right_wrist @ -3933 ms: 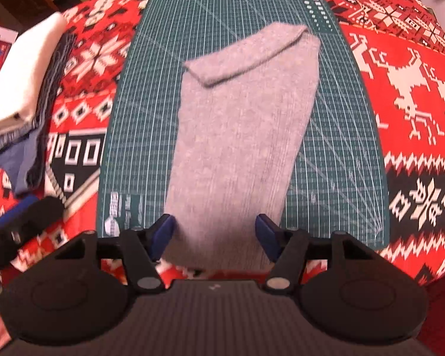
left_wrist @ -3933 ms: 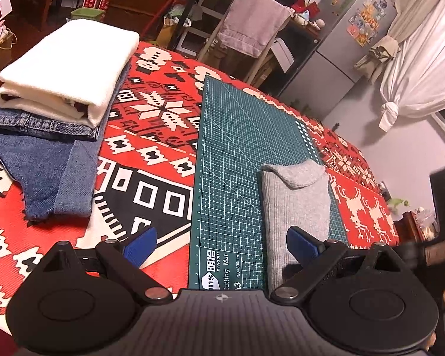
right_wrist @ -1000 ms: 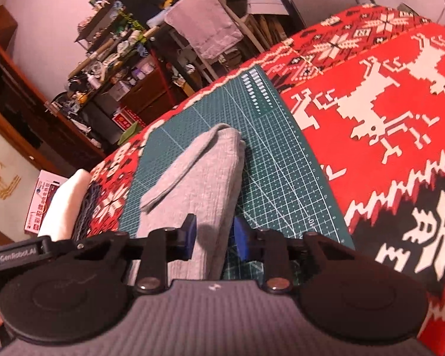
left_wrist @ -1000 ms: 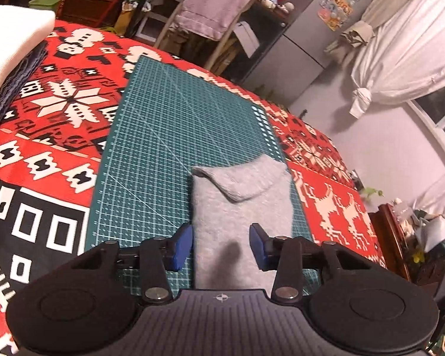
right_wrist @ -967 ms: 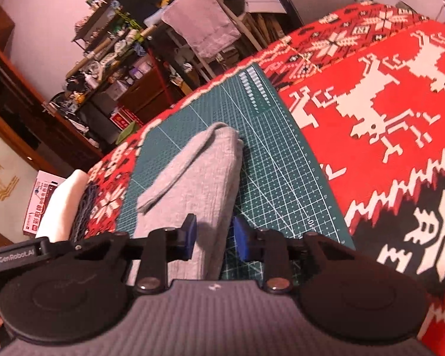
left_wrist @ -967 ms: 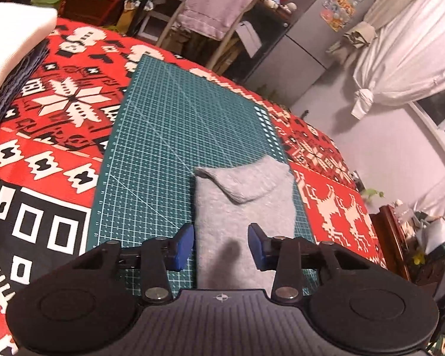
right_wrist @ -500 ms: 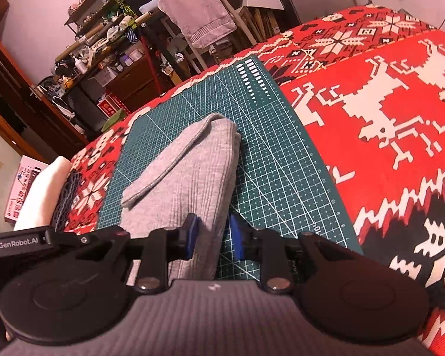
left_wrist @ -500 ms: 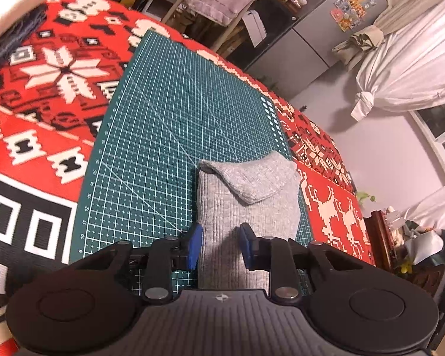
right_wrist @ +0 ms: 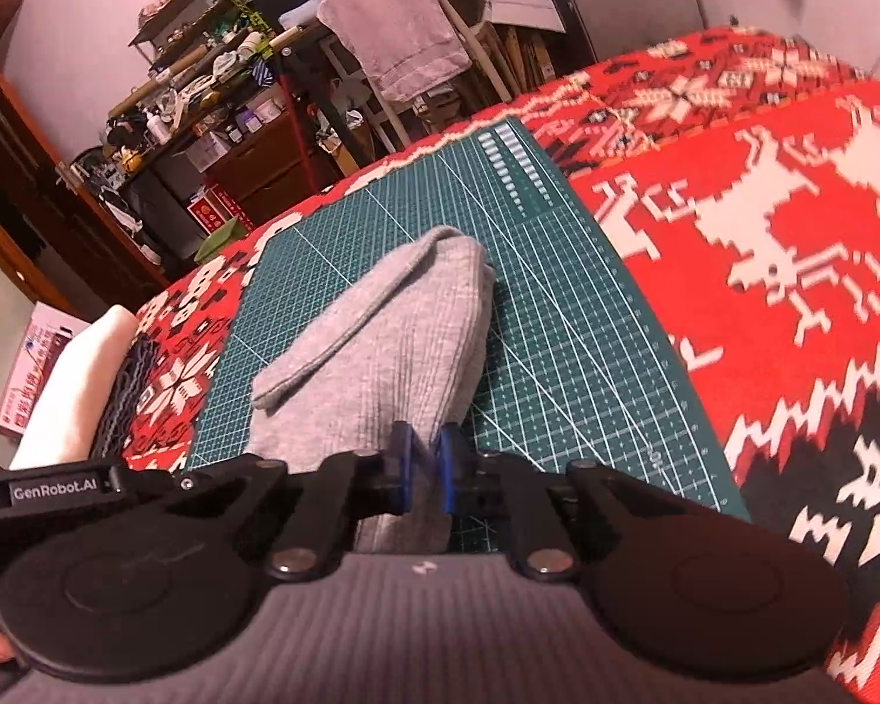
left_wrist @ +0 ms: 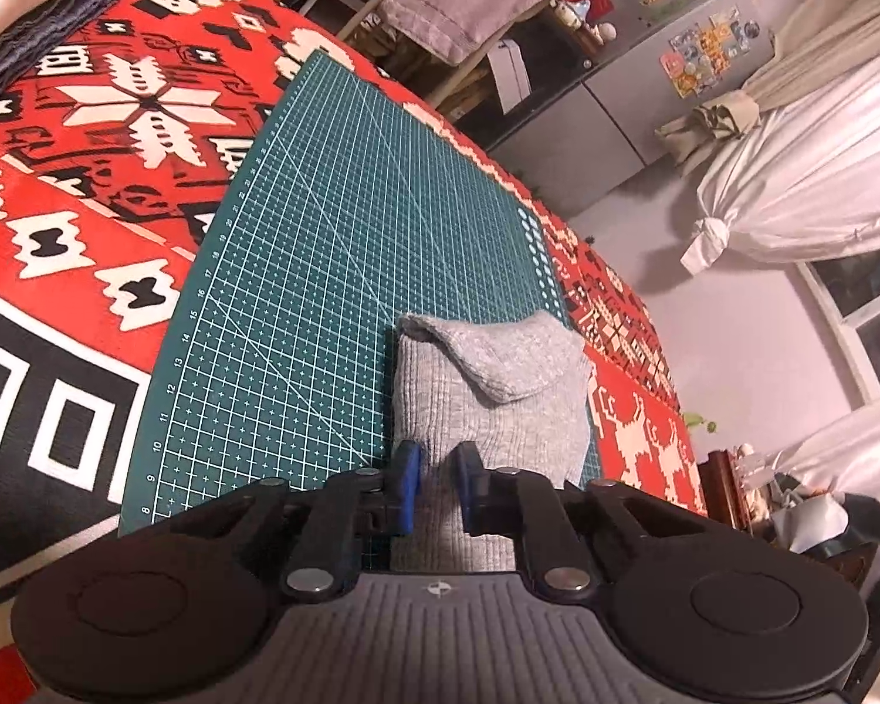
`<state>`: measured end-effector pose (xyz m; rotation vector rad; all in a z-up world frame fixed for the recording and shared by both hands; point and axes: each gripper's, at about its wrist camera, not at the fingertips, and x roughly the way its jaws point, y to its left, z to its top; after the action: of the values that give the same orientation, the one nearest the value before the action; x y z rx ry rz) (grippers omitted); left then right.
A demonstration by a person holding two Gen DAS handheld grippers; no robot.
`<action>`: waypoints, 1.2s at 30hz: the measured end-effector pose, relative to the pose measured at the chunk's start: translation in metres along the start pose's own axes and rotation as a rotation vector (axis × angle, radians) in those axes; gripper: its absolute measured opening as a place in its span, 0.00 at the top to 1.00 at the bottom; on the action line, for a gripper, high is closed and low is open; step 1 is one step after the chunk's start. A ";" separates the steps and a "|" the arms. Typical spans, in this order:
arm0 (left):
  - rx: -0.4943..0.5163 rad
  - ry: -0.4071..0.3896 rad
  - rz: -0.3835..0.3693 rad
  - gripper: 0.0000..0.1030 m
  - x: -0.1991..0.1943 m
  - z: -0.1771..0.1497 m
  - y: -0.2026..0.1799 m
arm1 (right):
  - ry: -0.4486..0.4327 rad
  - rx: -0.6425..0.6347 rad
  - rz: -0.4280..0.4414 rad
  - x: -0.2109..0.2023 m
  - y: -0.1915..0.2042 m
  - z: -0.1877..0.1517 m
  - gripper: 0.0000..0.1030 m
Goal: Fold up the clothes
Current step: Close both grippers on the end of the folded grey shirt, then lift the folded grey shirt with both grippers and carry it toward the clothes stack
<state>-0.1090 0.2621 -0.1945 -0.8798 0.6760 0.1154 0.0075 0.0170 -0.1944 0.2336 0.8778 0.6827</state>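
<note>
The grey garment point(left_wrist: 487, 405) is soft ribbed knit cloth, matt. The green cutting mat point(left_wrist: 322, 270) under it looks smooth, printed with a fine white grid. The red patterned cover point(right_wrist: 762, 223) is woven cloth. Both grippers have matt black plastic bodies and blue pads point(left_wrist: 408, 484).

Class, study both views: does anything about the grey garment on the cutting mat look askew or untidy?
Yes. The grey garment's far end is turned over in a slanted flap, not square to its sides; its right edge reaches the green cutting mat's edge.
</note>
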 end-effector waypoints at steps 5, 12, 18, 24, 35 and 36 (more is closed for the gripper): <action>0.006 -0.059 -0.016 0.90 -0.017 0.005 -0.004 | -0.039 -0.031 0.014 -0.013 0.015 0.009 0.91; -0.027 -0.188 -0.069 0.90 -0.065 0.033 -0.001 | -0.097 -0.102 0.093 -0.028 0.069 0.037 0.91; -0.015 -0.304 -0.047 0.90 -0.129 0.081 0.009 | -0.121 -0.159 0.206 -0.022 0.149 0.065 0.91; 0.009 -0.397 0.043 0.91 -0.187 0.134 0.034 | -0.102 -0.162 0.316 0.012 0.235 0.077 0.91; -0.028 -0.454 0.191 0.91 -0.227 0.192 0.111 | -0.004 -0.164 0.401 0.101 0.346 0.060 0.91; -0.032 -0.451 0.200 0.91 -0.225 0.195 0.116 | 0.004 -0.165 0.397 0.110 0.349 0.060 0.91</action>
<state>-0.2309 0.5210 -0.0533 -0.7794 0.3377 0.4898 -0.0554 0.3590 -0.0672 0.2610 0.7803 1.1204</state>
